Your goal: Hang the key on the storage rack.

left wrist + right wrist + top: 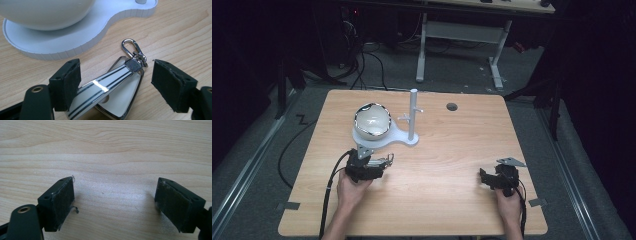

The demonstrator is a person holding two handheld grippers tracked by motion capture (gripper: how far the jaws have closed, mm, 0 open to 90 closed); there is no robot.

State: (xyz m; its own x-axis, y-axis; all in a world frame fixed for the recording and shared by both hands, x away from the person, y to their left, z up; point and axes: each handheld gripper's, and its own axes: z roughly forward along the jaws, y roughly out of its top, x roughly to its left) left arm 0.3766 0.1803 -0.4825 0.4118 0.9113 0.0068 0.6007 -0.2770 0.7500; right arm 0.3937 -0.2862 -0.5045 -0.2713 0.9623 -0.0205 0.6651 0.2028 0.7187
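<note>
Left gripper [116, 82] sits low over the light wood tabletop [447, 150], fingers [66, 83] apart, straddling the glossy white key fob with black stripes and chrome trim [110, 85]. Fob lies flat on the tabletop between the fingers, not clamped; the left finger looks to be touching or nearly touching its side, can't tell which. Its chrome snap clip [131, 48] points toward the white plastic stand base [82, 37], just short of the base's edge.

Right gripper [115, 202] hovers over bare wood near the right edge, well apart from everything, fingers [60, 203] wide apart and holding nothing.

Risks, as judgement:
- Fob is thin, glossy and angled across the gap; closing could pinch a corner and it would squirt out or spin.
- Fingers may scrape the tabletop going for a flat object.
- The loose clip could snag on the base edge if the fob is dragged forward.
- A careless lift could bump the white sphere with a dark rim [372, 120] resting on the base.

Count: 1 fob, 1 clip, 1 stand with 1 upright pegged post [413, 115], 1 sphere, 2 grippers.
</note>
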